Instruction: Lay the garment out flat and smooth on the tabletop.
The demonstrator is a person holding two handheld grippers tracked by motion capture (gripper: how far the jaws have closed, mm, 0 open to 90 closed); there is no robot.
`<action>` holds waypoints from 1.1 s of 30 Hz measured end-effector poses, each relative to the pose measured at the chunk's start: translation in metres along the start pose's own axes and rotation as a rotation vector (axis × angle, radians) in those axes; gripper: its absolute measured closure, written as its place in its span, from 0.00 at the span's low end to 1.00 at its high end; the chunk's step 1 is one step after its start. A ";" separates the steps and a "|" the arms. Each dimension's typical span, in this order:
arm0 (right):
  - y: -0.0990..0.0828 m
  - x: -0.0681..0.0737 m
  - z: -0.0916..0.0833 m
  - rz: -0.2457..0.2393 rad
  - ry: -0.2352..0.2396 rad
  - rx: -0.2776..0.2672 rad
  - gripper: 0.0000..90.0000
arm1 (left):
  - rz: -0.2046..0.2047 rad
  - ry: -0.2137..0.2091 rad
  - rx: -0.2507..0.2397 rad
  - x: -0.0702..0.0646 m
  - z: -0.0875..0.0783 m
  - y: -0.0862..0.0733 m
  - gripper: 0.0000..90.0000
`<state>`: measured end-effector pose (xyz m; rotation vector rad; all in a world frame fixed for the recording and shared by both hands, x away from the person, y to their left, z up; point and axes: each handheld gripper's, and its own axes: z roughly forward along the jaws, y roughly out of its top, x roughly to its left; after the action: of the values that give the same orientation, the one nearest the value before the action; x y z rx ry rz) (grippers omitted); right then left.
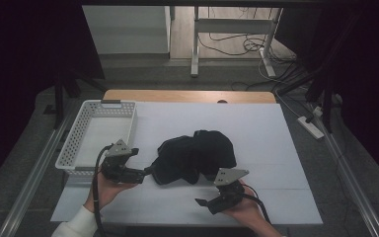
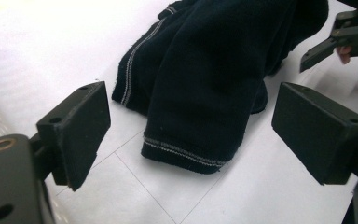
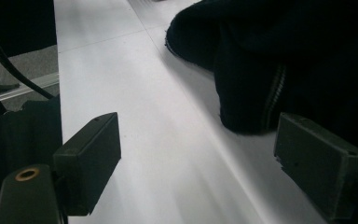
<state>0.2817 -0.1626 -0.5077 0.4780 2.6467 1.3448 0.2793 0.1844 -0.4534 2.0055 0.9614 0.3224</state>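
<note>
While both tongs, left (image 1: 145, 173) and right (image 1: 203, 202), sit spread beside the dark garment (image 1: 197, 155) on the worktop (image 1: 276, 148), pinching its stitched hem (image 2: 184, 151) squarely looks best

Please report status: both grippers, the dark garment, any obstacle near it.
Left gripper open, hem of dark garment between its jaws, not gripped. Right gripper open, beside the garment. White basket stands apart at left; nothing blocks.

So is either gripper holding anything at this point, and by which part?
Nothing is held. The left gripper stands open with the hem of the dark garment lying between its jaws, ungripped. The right gripper is open too, beside the garment.
</note>
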 end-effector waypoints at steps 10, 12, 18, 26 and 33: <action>0.011 0.001 0.018 0.001 0.013 -0.002 0.16 | 0.003 0.000 0.003 0.000 0.000 0.000 0.14; 0.011 0.000 0.022 0.007 0.006 0.008 0.16 | 0.004 0.001 0.004 0.000 0.000 0.000 0.14; 0.012 -0.004 0.027 0.018 -0.010 0.024 0.16 | 0.006 0.002 0.004 0.000 0.000 0.000 0.14; 0.019 -0.011 0.037 0.046 -0.031 0.034 0.16 | 0.002 0.005 0.002 0.001 0.000 0.000 0.14; 0.018 -0.016 0.047 0.035 -0.069 0.079 0.22 | 0.000 -0.005 0.000 0.001 -0.001 0.000 0.14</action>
<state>0.3133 -0.1218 -0.5215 0.5723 2.6548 1.2132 0.2795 0.1855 -0.4534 2.0055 0.9582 0.3171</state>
